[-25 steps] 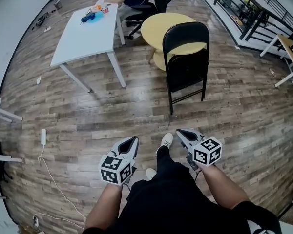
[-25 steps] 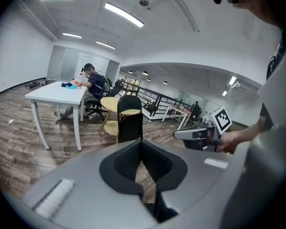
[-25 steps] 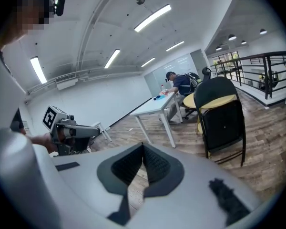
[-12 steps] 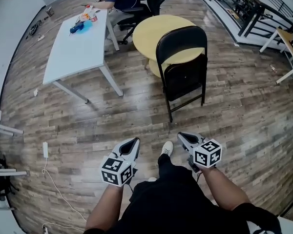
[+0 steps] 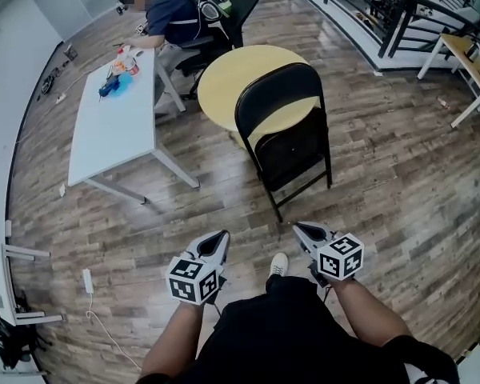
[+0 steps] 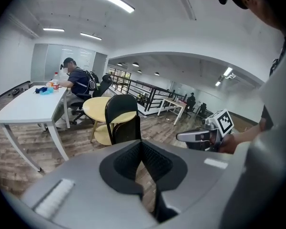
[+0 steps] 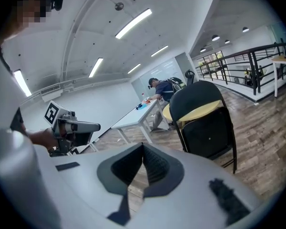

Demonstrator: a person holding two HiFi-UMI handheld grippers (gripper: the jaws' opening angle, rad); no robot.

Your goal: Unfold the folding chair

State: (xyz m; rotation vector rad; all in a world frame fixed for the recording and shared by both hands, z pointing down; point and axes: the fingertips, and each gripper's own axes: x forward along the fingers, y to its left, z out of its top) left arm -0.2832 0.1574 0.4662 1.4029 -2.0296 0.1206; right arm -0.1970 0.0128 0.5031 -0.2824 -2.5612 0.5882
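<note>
The black folding chair stands folded flat and upright on the wood floor, just in front of a round yellow table. It also shows ahead in the left gripper view and the right gripper view. My left gripper and right gripper are held side by side in front of my body, both pointing at the chair and short of it. Both are shut with nothing between the jaws. Each gripper camera shows the other one: the right gripper and the left gripper.
A long white table stands to the left, with a seated person at its far end. A black railing and a wooden desk lie at the right. A power strip with its cable lies on the floor at left.
I have walked toward the chair: it now sits lower and nearer in the head view. Both grippers came forward with me and stayed shut.
</note>
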